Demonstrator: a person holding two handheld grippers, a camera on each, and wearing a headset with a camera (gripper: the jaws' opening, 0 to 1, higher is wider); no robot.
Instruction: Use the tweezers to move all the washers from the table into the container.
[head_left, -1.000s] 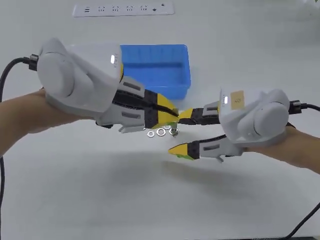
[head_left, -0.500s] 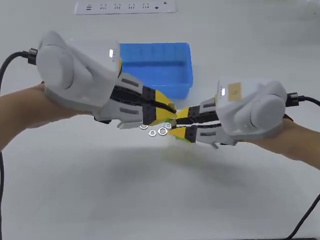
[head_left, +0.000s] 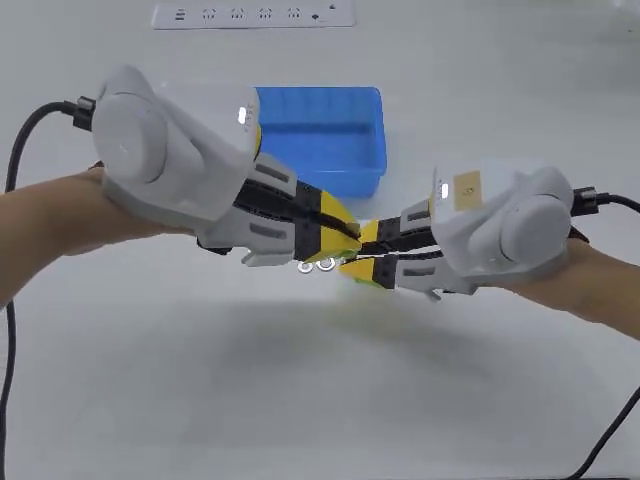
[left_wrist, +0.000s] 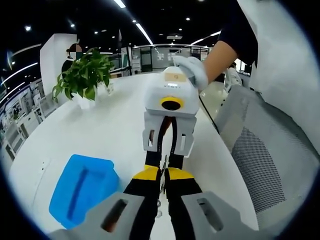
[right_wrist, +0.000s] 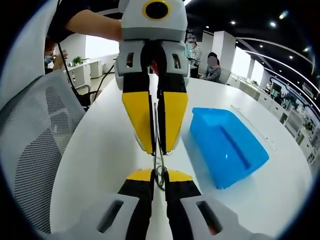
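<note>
On the white table (head_left: 300, 400), tweezers (right_wrist: 156, 135) run lengthwise between left gripper (left_wrist: 162, 176) and right gripper (right_wrist: 159, 176).

Both the left gripper (left_wrist: 163, 175) and the right gripper (right_wrist: 160, 176) have a big rounded housing (head_left: 160, 160) of pale grey plastic, black jaws that end in yellow tips, and grey side plates (left_wrist: 117, 215) with oblong slots. A black cable (head_left: 28, 135) comes out at the back of each housing. On top of each a small white light (head_left: 242, 117) is lit; the right one also carries a yellowish label (head_left: 467, 190). The forearms are bare below a dark short sleeve (left_wrist: 240, 30).
</note>
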